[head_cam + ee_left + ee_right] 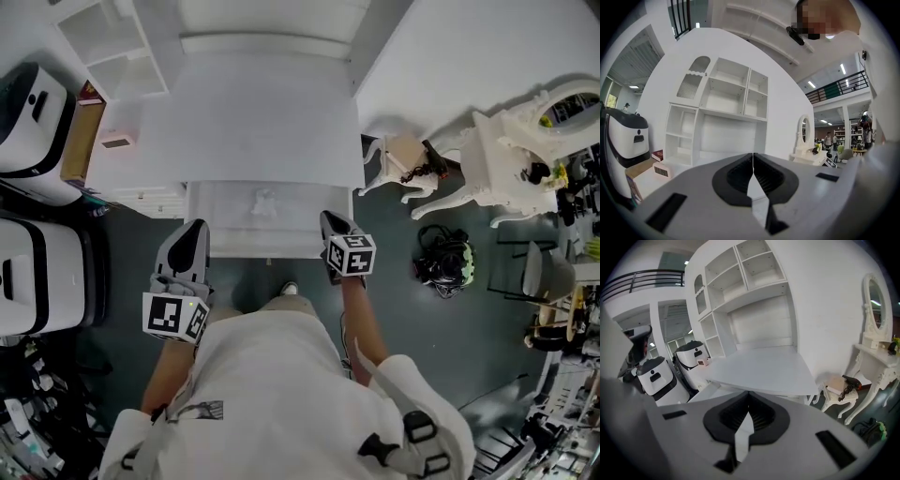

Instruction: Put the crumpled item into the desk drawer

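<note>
White machines point(33, 112), two of them, stand at the left edge. One left gripper point(194, 230) sits lower left of centre, its jaws pressed together on nothing. One open drawer point(267, 246) in the middle holds one pale crumpled item point(263, 201). One right gripper point(331, 221), just beside the drawer's right end, is likewise closed and empty. One stool point(405, 155) and one dressing table point(511, 155) stand at the right.

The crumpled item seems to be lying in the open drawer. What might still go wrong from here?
1. The drawer stands open with the crumpled item loose inside; a hard push shut might jolt it or catch it under the desk top.
2. The left gripper and right gripper, both shut and empty, sit at the drawer's front corners; an uneven nudge could skew the drawer.
</note>
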`<state>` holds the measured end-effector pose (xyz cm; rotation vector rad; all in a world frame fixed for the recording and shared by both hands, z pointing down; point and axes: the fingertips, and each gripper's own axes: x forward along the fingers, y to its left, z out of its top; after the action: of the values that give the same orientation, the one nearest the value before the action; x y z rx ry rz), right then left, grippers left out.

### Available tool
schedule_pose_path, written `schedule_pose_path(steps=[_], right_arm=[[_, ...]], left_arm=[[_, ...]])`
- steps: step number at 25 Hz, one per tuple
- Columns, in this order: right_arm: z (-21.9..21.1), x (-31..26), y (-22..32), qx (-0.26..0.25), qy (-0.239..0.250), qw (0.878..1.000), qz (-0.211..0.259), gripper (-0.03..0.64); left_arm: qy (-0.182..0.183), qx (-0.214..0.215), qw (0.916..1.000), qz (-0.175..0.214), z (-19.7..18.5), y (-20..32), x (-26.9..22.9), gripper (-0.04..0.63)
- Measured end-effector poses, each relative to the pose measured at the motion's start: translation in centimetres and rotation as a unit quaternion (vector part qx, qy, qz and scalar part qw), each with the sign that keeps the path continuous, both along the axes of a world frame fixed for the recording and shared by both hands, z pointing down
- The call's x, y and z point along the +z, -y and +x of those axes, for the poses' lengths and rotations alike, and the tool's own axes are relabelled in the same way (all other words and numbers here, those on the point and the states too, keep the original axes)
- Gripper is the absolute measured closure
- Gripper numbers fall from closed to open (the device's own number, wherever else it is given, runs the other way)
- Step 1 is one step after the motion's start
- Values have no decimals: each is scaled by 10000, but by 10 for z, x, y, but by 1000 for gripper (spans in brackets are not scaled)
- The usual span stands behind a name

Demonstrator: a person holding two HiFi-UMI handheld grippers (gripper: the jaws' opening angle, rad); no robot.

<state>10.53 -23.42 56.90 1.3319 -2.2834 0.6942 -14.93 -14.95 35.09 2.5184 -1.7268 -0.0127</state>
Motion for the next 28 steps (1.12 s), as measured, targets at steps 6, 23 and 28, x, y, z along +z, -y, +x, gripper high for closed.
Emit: schedule_pose_path(steps=[6,23,28], right_arm=[[27,-25,0,361,279,9988,200,606],[66,-113,9,358,733,9908,1081,607],[69,-133,14,212,791,9881,1299,607]], left_arm=[[20,6,9998,173,3,1,-11,576],[28,-260,9988,419,18,0,-29,576],[28,-400,9983,433,19,0,-31,576]])
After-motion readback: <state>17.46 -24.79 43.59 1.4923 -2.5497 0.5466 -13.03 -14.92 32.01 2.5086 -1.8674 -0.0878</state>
